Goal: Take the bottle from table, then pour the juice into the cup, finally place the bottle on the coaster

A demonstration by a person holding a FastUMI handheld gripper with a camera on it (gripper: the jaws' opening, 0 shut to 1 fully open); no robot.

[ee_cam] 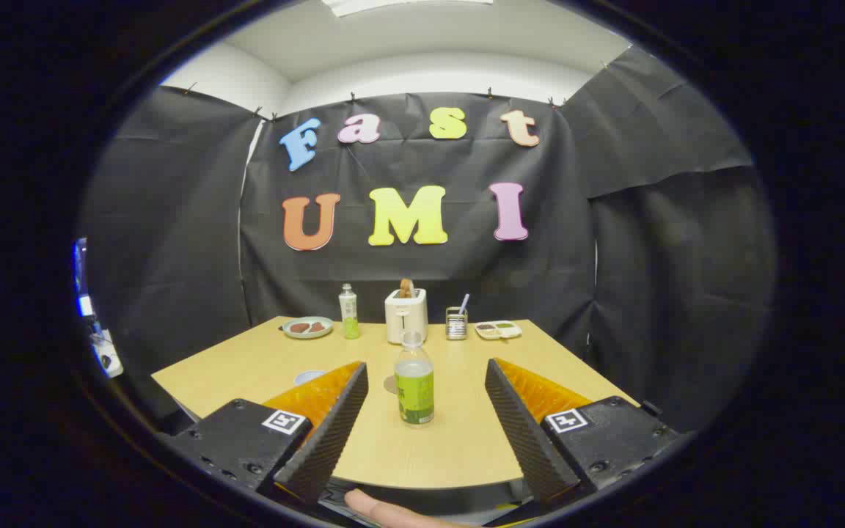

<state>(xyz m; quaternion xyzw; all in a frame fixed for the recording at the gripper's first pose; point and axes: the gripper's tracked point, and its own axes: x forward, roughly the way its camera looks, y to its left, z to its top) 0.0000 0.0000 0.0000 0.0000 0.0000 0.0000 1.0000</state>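
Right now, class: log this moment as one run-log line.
stage: approach | gripper: open, empty | bottle: upright on table, between fingers, untouched | coaster: behind bottle | cup: beyond left finger

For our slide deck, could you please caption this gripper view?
Open gripper lined up on the juice bottle standing between its fingers on the table.

The table [466,447] is pale yellow wood, and on it the near bottle [414,387] is clear with a green label and a pale cap. The gripper [426,374] has orange fingers [320,392] faced with black ridged pads, on black bodies with white square markers. At the far side stand a white toaster [405,315], a second green bottle [349,312] and a pale green plate [308,327].
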